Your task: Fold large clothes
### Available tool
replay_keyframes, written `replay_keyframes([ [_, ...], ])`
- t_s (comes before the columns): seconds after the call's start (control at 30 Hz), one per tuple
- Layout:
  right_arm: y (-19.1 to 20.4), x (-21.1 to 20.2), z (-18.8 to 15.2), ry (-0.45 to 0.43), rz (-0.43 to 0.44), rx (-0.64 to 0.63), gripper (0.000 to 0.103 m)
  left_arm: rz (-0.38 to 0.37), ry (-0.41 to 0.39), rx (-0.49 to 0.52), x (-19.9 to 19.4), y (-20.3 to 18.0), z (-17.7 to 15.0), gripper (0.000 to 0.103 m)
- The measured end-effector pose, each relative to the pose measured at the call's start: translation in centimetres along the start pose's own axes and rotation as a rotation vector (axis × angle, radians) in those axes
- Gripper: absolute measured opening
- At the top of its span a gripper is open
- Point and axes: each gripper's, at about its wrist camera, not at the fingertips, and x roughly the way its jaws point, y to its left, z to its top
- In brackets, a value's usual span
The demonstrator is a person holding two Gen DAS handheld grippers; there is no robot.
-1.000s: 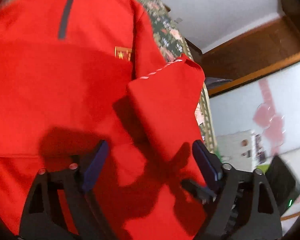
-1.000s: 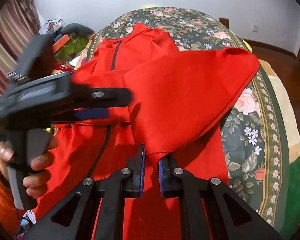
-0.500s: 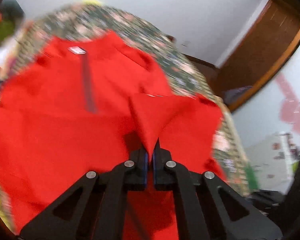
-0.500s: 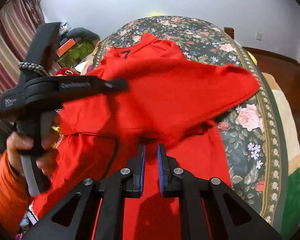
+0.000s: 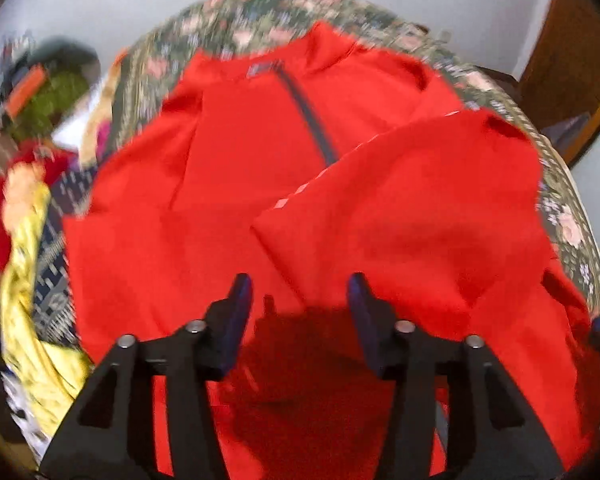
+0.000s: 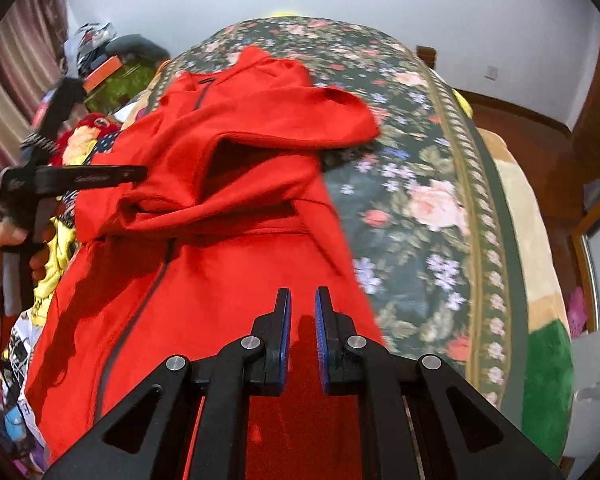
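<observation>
A large red zip-up jacket (image 5: 236, 168) lies spread on a floral bedspread (image 6: 420, 200), collar at the far end. Its right-hand sleeve (image 5: 420, 200) is folded in over the chest, partly covering the dark zip (image 5: 308, 120). My left gripper (image 5: 296, 284) hovers over the jacket's lower front. Its jaws are opening, and only loose fabric lies beneath them. In the right wrist view the left gripper (image 6: 138, 172) shows side-on at the left, held by a hand (image 6: 4, 240). My right gripper (image 6: 302, 296) is shut above the jacket (image 6: 220, 280), gripping nothing.
A heap of yellow and patterned clothes (image 5: 24, 260) lies along the bed's left edge. Beyond it are a helmet (image 6: 92, 40), green bedding and a striped curtain (image 6: 20, 60). A wooden door (image 5: 572, 60) stands at the right. Bare bedspread stretches right of the jacket.
The left gripper closed on the sleeve's edge, then opened and let it go; the sleeve now lies across the chest. The right gripper stayed shut, and the fabric left its fingertips.
</observation>
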Motion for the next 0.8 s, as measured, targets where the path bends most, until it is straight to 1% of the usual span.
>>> replay_keyframes([
  [0.03,-0.6,-0.1,0.2,-0.006,0.002,0.012,0.008,0.003,-0.024,0.025,-0.7,-0.7,0.1,0.061],
  [0.07,-1.1,-0.3,0.3,-0.013,0.006,0.024,0.008,-0.005,-0.052,0.053,-1.6,-1.6,0.5,0.064],
  [0.13,-1.9,-0.5,0.6,-0.025,0.009,0.042,0.008,-0.047,-0.086,0.094,-2.7,-3.5,1.4,0.073],
  [0.2,-2.8,-0.7,0.9,-0.036,0.008,0.056,0.008,-0.103,-0.097,0.125,-3.2,-5.4,2.1,0.074],
  [0.23,-3.1,-0.7,1.1,-0.038,0.008,0.061,0.008,-0.131,-0.090,0.146,-3.0,-6.7,2.4,0.074],
  [0.3,-3.8,-0.6,1.4,-0.040,0.012,0.074,0.008,-0.156,-0.067,0.185,-2.1,-8.8,2.8,0.074],
  [0.37,-4.1,-0.4,1.8,-0.040,0.028,0.086,0.008,-0.134,-0.050,0.232,-0.4,-10.8,3.2,0.074],
  [0.47,-4.2,0.1,2.3,-0.036,0.061,0.093,0.008,-0.040,-0.025,0.298,2.9,-13.0,3.6,0.073],
  [0.5,-4.1,0.5,2.6,-0.029,0.072,0.084,0.008,-0.014,-0.019,0.307,3.9,-13.3,3.9,0.068],
  [0.53,-3.8,0.9,2.8,-0.018,0.076,0.070,0.008,-0.005,-0.020,0.310,4.4,-13.5,4.0,0.056],
  [0.57,-3.3,1.5,3.2,-0.002,0.077,0.041,0.008,-0.006,-0.024,0.312,4.7,-13.4,4.1,0.050],
  [0.6,-2.8,2.0,3.5,0.006,0.077,0.017,0.008,-0.024,-0.035,0.311,4.8,-13.3,4.3,0.037],
  [0.63,-2.3,2.5,3.8,0.013,0.075,-0.011,0.008,-0.041,-0.053,0.304,4.4,-13.1,4.4,0.021],
  [0.67,-1.7,3.1,4.2,0.019,0.072,-0.042,0.008,-0.072,-0.069,0.292,4.0,-12.9,4.7,0.014],
  [0.7,-1.2,3.6,4.5,0.024,0.073,-0.066,0.008,-0.116,-0.081,0.273,3.2,-12.4,4.9,0.009],
  [0.8,0.3,4.7,5.7,0.022,0.086,-0.125,0.008,-0.185,-0.162,0.217,0.1,-10.5,5.4,0.007],
])
